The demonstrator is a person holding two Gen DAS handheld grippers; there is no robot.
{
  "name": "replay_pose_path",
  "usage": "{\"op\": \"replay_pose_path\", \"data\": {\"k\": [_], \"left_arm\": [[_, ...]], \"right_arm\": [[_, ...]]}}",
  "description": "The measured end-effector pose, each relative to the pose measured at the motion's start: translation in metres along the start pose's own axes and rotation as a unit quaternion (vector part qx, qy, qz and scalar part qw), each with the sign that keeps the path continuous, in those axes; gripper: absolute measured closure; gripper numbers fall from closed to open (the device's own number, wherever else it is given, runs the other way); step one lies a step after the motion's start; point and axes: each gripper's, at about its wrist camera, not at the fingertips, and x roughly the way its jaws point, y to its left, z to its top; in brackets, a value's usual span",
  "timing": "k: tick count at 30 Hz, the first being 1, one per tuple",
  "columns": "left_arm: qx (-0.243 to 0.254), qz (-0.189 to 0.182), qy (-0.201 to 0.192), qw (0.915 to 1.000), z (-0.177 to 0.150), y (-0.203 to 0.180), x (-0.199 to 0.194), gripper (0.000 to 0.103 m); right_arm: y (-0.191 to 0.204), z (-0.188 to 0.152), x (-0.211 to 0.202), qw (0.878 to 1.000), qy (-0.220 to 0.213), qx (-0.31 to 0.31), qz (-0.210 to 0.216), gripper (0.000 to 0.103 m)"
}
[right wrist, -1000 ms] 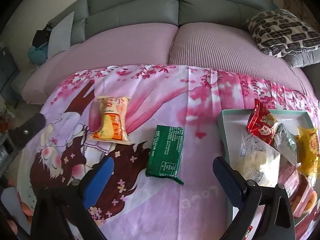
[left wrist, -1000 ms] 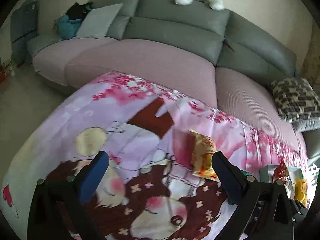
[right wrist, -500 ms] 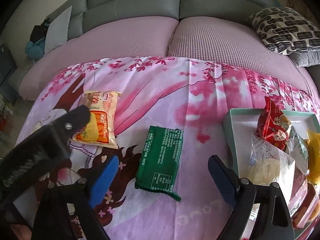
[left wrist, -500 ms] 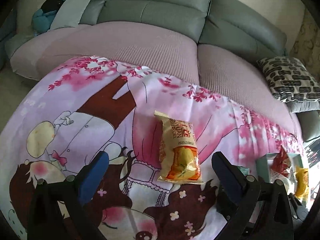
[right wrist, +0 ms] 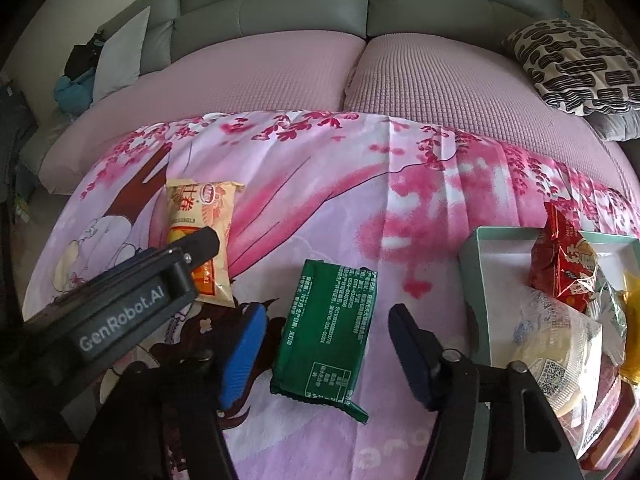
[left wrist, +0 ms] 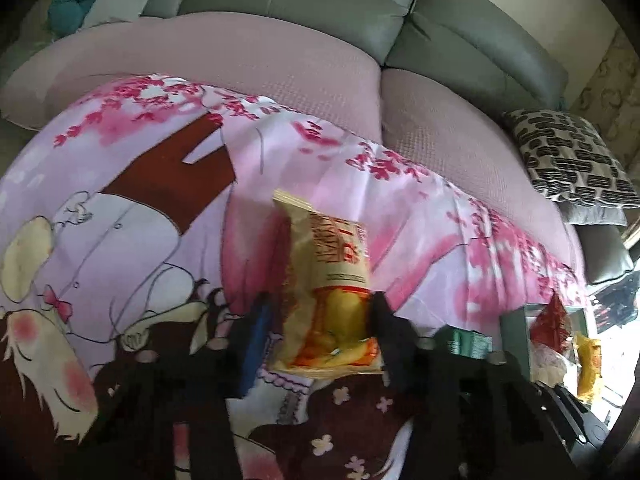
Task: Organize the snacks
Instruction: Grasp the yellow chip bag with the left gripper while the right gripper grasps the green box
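Since a second ago both grippers have dropped toward the pink cartoon-print cloth. Left gripper is closing on the yellow-orange crinkled snack bag, mid-frame. Right gripper is closing around the flat green foil packet, pads still clear.

home living room: sofa, cushions.

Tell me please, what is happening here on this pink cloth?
A person is sorting snacks with a claw in each hand. The left claw is closing around the yellow packet, which looks squeezed and tipped up. The right claw is closing around the green packet, still flat on the cloth, pads not yet touching. The box at the right already holds several snacks.
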Motion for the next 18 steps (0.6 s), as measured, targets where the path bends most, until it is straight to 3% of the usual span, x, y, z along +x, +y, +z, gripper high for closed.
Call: {"op": "replay_pose_path", "data": {"k": [10, 18], "left_arm": [[-0.001, 0.024, 0.004, 0.9997, -0.001, 0.006, -0.011, 0.062], [-0.006, 0.045, 0.011, 0.9989, -0.007, 0.011, -0.025, 0.062]], "right_arm": [[-0.005, 0.001, -0.006, 1.0, 0.001, 0.012, 0.013, 0.059], [-0.006, 0.0, -0.009, 1.0, 0.008, 0.021, 0.013, 0.064]]}}
